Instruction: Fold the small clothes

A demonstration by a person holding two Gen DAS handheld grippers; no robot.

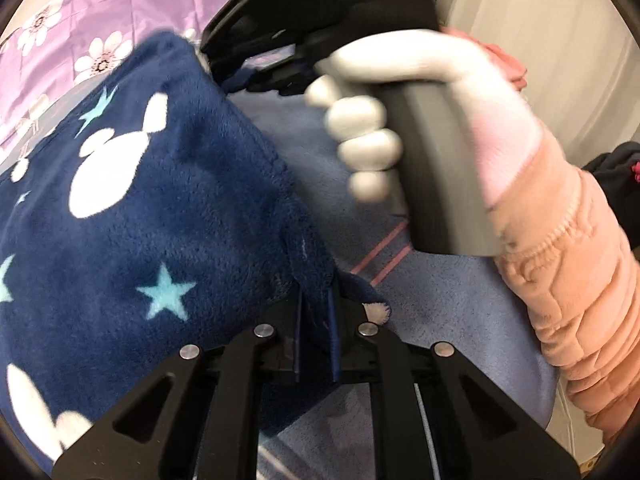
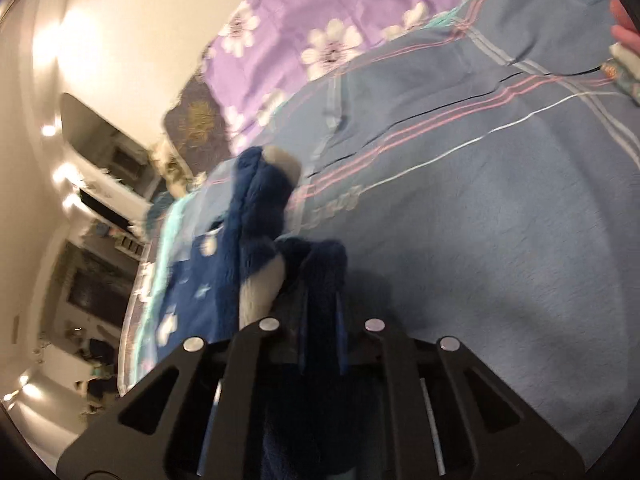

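Observation:
A navy fleece garment (image 1: pixel 152 216) with white shapes and pale blue stars hangs lifted above the bed. My left gripper (image 1: pixel 316 312) is shut on one edge of it. In the left wrist view the right gripper (image 1: pixel 256 68) shows at the top, held by a white-gloved hand (image 1: pixel 360 140), and pinches the garment's far edge. In the right wrist view my right gripper (image 2: pixel 320 312) is shut on a bunched navy fold (image 2: pixel 264 216), which trails down to the left.
A blue bed sheet (image 2: pixel 480 220) with pink and white stripes lies below. A purple flowered cover (image 2: pixel 320 20) lies at the far side. A pink quilted sleeve (image 1: pixel 568 280) fills the right of the left wrist view. Room furniture (image 2: pixel 92 200) stands beyond the bed's left edge.

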